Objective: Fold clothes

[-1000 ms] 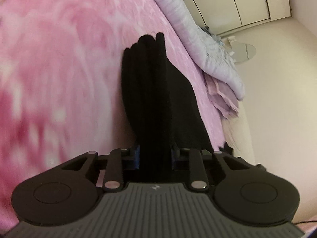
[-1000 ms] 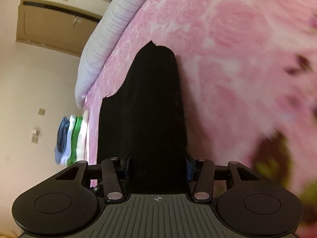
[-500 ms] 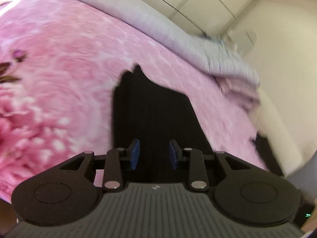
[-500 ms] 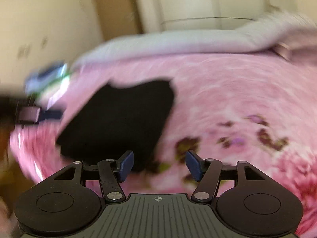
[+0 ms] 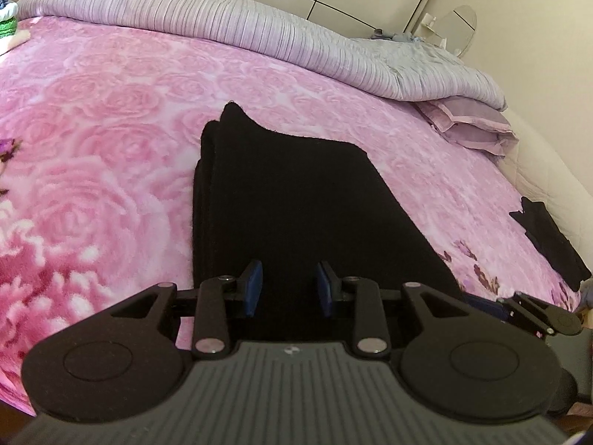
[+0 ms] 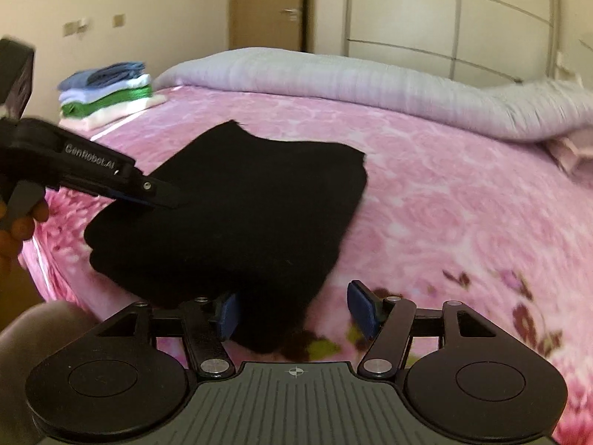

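Lying folded on the pink bedspread point(image 5: 111, 118), the black garment point(image 5: 289, 185) is released: both grippers, left point(image 5: 288, 289) and right point(image 6: 292, 313), have just opened, gaping empty above its near edge; fold apparently complete.

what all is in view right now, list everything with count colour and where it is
folded garment: one, black, on the bedspread in front of both grippers
bedspread: one, pink rose print, covering the bed
quilt: one, lilac-grey, bunched along the far edge
clothes stack: one, blue, white, green, cream, far corner
second dark garment: one, black, right bed edge
wardrobe: one, cream, behind the bed
left gripper: black, blue pads, open
right gripper: black, blue pads, open
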Tool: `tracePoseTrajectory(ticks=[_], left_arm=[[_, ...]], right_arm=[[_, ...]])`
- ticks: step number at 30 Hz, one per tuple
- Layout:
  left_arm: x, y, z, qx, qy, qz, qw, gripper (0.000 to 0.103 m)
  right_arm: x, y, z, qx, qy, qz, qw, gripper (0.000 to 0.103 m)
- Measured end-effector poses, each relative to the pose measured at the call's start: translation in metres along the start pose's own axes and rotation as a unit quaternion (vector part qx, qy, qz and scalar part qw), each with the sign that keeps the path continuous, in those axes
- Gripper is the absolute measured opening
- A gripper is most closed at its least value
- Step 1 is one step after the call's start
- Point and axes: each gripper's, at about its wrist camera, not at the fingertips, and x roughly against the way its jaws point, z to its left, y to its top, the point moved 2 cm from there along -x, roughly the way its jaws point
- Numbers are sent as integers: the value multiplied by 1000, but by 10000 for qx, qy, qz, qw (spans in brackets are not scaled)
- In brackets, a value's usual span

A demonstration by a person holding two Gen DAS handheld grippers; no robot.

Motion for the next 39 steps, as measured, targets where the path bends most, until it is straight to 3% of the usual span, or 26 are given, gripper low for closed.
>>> tracePoseTrajectory(ticks=[6, 13, 16, 18, 19, 21, 24, 29, 32, 35, 36, 39], left_arm=[[-5, -4, -3, -271, 130, 58, 9995, 28], [-11, -4, 4, -410, 107, 151, 9990, 27], [-11, -6, 7, -403, 77, 112, 9991, 27], [-11, -8, 6, -421, 112, 51, 9990, 27], [-11, -8, 5, -406, 131, 26, 9991, 27], [-10, -9, 5, -380, 145, -6, 9992, 27], [-8, -10, 6, -376, 78, 1, 9993, 27], [0, -6, 10, -175, 16, -6, 9998, 26], [15, 1, 11, 2, -49, -139, 9999, 21], [20, 11, 12, 54, -56, -347, 9994, 21], [20, 15, 12, 66, -59, -391, 9992, 21], [10, 21, 10, -57, 49, -363, 9993, 21]], right_arm=[[-5, -14, 31, 693, -1161, -276, 9904, 62], [6, -28, 20, -175, -1868, -296, 9818, 62], [9, -30, 22, -211, -1989, -254, 9795, 62], [13, -25, 27, -115, -1755, -333, 9838, 61], [15, -23, 29, -61, -1615, -381, 9861, 55], [15, -20, 35, 224, -1676, -444, 9846, 55], [9, -27, 6, -521, -1521, -102, 9869, 55], [24, -23, -5, -677, -851, 53, 9941, 55], [51, -16, -18, -664, -699, -325, 9948, 55], [64, 1, -39, -1221, -482, -738, 9886, 55], [61, 9, -47, -1476, -336, -814, 9851, 53], [35, 28, -62, -2171, 212, -728, 9732, 25]])
